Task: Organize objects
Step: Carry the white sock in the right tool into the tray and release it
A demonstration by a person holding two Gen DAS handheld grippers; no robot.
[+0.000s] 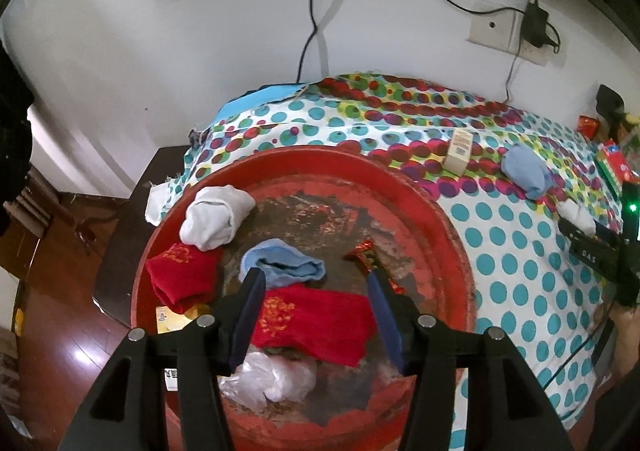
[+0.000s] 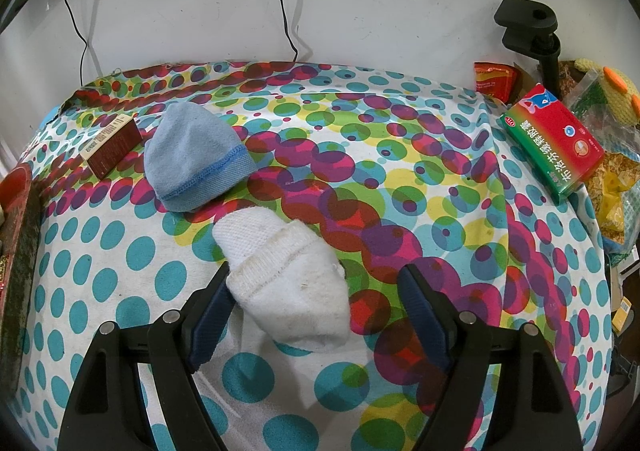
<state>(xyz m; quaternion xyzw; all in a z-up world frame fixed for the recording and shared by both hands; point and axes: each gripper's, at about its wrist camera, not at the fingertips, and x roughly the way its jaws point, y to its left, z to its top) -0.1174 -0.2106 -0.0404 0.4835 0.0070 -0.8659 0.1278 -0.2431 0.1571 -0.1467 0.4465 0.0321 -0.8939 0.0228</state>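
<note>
Your right tongs (image 2: 316, 301) gape, empty, around the white sock (image 2: 288, 283); close next. Left tongs (image 1: 316, 291) hover open over the red tray (image 1: 440, 219).

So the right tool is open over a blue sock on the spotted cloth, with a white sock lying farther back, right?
Colours are swapped. The right wrist view shows the right tool open over the white sock on the spotted cloth; the blue sock is the one farther back.
</note>
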